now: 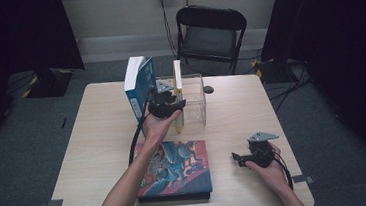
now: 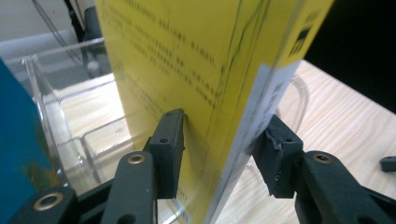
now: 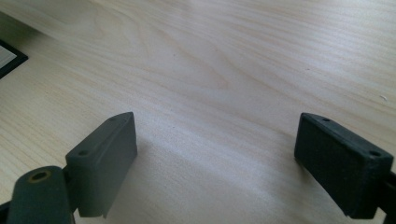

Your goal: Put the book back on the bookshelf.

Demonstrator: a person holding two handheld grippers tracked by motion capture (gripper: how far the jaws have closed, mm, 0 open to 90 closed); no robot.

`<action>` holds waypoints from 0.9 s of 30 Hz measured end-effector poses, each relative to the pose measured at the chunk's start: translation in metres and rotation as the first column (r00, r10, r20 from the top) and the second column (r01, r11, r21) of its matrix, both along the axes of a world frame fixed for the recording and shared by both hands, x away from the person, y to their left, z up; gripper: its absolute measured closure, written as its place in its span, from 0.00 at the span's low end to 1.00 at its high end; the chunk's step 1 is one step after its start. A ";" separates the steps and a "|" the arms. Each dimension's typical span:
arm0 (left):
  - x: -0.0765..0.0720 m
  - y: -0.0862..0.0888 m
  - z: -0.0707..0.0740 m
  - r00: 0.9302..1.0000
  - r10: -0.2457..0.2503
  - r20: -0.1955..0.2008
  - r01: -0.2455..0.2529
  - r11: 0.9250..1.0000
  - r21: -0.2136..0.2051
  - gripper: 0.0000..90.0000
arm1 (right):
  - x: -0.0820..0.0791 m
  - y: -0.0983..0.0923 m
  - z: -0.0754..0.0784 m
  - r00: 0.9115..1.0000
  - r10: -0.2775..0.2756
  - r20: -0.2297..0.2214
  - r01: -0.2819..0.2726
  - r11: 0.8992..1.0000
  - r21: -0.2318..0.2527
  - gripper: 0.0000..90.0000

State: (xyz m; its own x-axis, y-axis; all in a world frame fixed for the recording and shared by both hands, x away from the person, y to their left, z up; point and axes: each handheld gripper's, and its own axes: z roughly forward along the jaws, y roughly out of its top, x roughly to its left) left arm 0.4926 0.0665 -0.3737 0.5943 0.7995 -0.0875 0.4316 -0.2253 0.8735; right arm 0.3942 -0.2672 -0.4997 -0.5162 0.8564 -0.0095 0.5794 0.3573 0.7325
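Observation:
A thin yellow book [image 1: 178,81] stands upright at the near wall of a clear plastic box [image 1: 196,102]. My left gripper [image 1: 175,108] straddles its lower edge. In the left gripper view the yellow book [image 2: 187,60] runs between the two black pads [image 2: 170,149], which sit close beside its cover and white spine without pressing; the gripper [image 2: 222,149] is open. A blue book [image 1: 139,86] stands upright just left of the box. My right gripper [image 1: 236,157] rests low over the bare table at the front right, open [image 3: 215,154] with nothing between its jaws.
A large book with a colourful cover [image 1: 176,166] lies flat at the table's front middle. A small dark object [image 1: 209,89] sits behind the box. A black folding chair [image 1: 210,30] stands beyond the table [image 1: 99,140].

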 end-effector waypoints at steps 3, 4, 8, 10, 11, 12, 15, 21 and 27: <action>0.000 0.000 0.006 1.000 -0.012 0.020 0.012 1.000 -0.016 0.60 | 0.000 0.000 0.000 1.000 0.000 0.000 0.000 1.000 0.000 0.14; 0.000 0.001 0.007 1.000 -0.018 0.021 0.018 1.000 -0.023 0.59 | 0.000 0.000 0.000 1.000 0.000 0.000 0.000 1.000 0.000 0.14; -0.001 0.001 0.012 0.999 -0.033 0.036 0.034 0.999 -0.022 0.57 | 0.000 0.000 0.000 1.000 0.000 0.000 0.000 1.000 0.000 0.14; -0.002 0.001 0.014 0.999 -0.036 0.041 0.037 0.999 -0.023 0.55 | 0.000 0.000 0.000 1.000 0.001 0.000 -0.001 1.000 -0.001 0.14; -0.002 0.001 0.014 0.998 -0.041 0.039 0.042 0.999 -0.021 0.54 | 0.000 0.000 0.000 1.000 0.000 0.000 0.000 1.000 0.000 0.14; -0.002 0.002 0.014 0.999 -0.039 0.036 0.039 0.999 -0.019 0.53 | 0.000 0.000 0.000 1.000 0.000 0.000 0.000 1.000 0.000 0.14; -0.002 0.004 0.011 0.999 -0.042 0.030 0.043 0.998 -0.034 0.50 | 0.000 0.000 0.000 1.000 0.001 0.000 -0.001 1.000 -0.002 0.14; -0.003 0.008 0.008 0.998 -0.052 0.033 0.053 0.998 -0.038 0.47 | 0.000 0.000 0.000 1.000 0.001 0.001 -0.001 1.000 -0.002 0.14; -0.006 0.013 0.006 0.998 -0.063 0.026 0.064 0.997 -0.040 0.45 | 0.000 0.000 0.000 1.000 0.000 0.000 0.000 1.000 0.000 0.14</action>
